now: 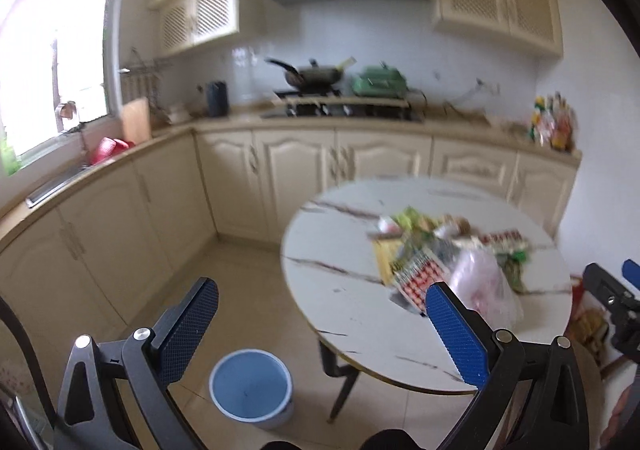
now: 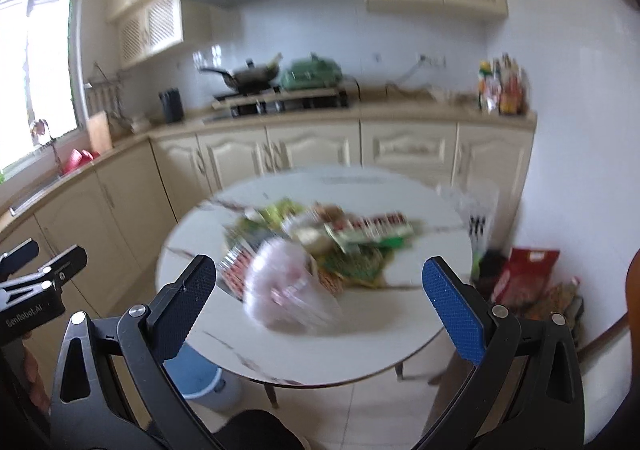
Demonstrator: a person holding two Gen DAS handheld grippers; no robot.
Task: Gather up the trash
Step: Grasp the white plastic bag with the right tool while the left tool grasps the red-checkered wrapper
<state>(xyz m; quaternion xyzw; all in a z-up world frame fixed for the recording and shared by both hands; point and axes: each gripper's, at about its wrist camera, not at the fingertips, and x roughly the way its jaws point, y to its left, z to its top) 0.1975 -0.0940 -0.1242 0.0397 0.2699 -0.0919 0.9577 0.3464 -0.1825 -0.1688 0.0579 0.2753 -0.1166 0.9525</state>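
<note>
Two tools hang in the air short of the round white marble-pattern desk (image 1: 344, 314), and both are spread wide with nothing between their pads. The left tool (image 1: 320, 324) sits over the floor near the desk's left edge; the right tool (image 2: 318, 300) faces the desk almost head on. And there's the target: a heap of colourful crumpled snack wrappers and packets (image 2: 344, 246) piled around the middle of the desk, with a thin translucent pinkish plastic bag (image 2: 286, 296) slumped at the near side of the pile. Below the desk's left edge waits the round pale-blue plastic bin (image 1: 251, 390), standing on the tiled floor, mouth up, looking empty from here.

How will this stuff handle? My read: all of it is light, limp and crinkly, film that will slide and fold instead of holding shape. The bag looks like the softest piece, so pinching a bunched fold near its top seems the safer hold, while the flat red-and-white patterned packet (image 1: 418, 278) would want a grip on a lifted edge. Loose pieces could drag along or flutter off.

Writing? Motion blur smears every wrapper label past reading. Only the body of the left tool, seen from the right wrist, shows "GenRobot.AI".
</note>
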